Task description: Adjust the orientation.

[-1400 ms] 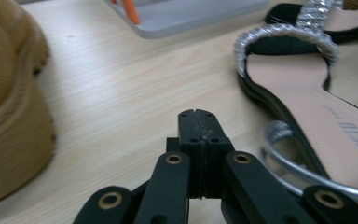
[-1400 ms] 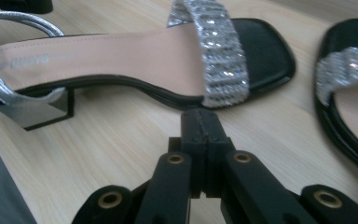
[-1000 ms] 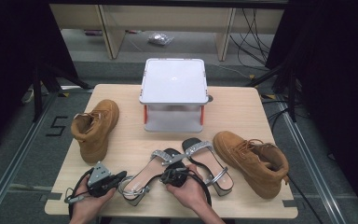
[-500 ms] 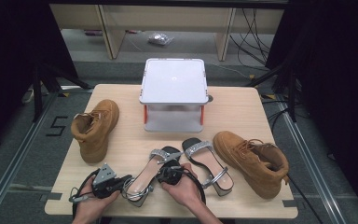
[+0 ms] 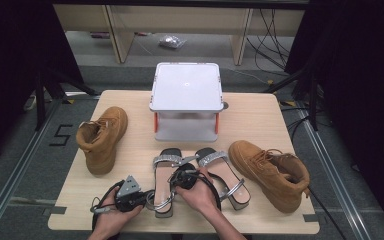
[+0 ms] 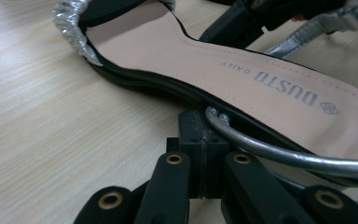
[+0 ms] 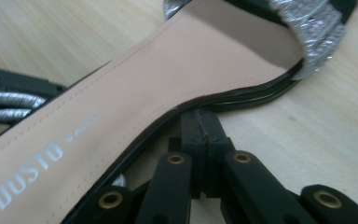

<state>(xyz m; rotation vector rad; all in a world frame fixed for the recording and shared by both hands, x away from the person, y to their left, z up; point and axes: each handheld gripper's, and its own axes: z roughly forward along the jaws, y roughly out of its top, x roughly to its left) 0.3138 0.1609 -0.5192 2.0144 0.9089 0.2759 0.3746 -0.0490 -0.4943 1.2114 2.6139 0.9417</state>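
Observation:
Two black sandals with silver straps lie at the table's front middle. The left sandal (image 5: 164, 181) sits between my two grippers. My left gripper (image 5: 146, 196) is shut, its tips (image 6: 205, 139) against the heel end of that sandal (image 6: 242, 79), and the silver ankle strap (image 6: 289, 157) lies across its jaws. From the other side, my right gripper (image 5: 179, 176) is shut too, with its tips (image 7: 204, 125) touching the black sole edge of the same sandal (image 7: 177, 88). The right sandal (image 5: 225, 172) lies beside my right hand.
A tan boot (image 5: 102, 136) stands at the left, another tan boot (image 5: 272, 172) at the right. A white two-level stand (image 5: 186, 97) sits at the table's back middle. The wooden table (image 5: 260, 115) ends just behind my hands.
My left gripper has slid right, up to the left sandal's heel. That sandal now lies straighter than a second ago. My right gripper has stayed about where it was.

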